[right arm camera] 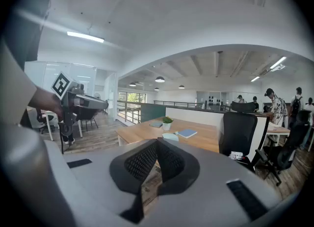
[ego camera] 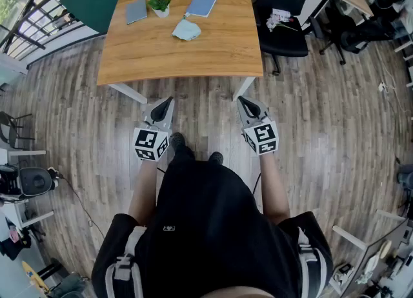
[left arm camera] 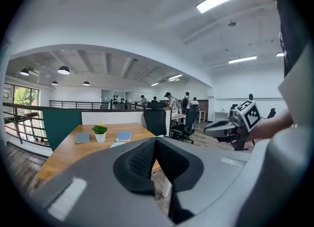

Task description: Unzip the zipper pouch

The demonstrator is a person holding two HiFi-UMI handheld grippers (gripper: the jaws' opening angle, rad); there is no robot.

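1. Zipper pouch (ego camera: 186, 29), a pale teal one, is lying flat near the middle of the wooden table (ego camera: 213, 58). It is sitting just on the near side of a potted plant (ego camera: 159, 4) and a blue notebook (ego camera: 201, 4), with a grey notebook (ego camera: 136, 11) off toward the table's far left corner.
2. Nothing is touching the zipper pouch, and its zip is showing too small to tell open from closed. By my reading the task is not yet getting under way: the approach, the hold on the pouch body and the pull on the slider are all waiting to be done.
3. Left gripper (ego camera: 166, 104) is keeping its jaws pressed together on nothing, as its own view shows.
4. Right gripper (ego camera: 246, 104) is likewise holding its jaws closed and empty.
5. The person is standing back from the table's near edge with both forearms reaching forward. The two grippers are hanging side by side over the wood floor (ego camera: 310, 129), short of that edge and well apart from the pouch, both pointing toward the table and tipping slightly downward.
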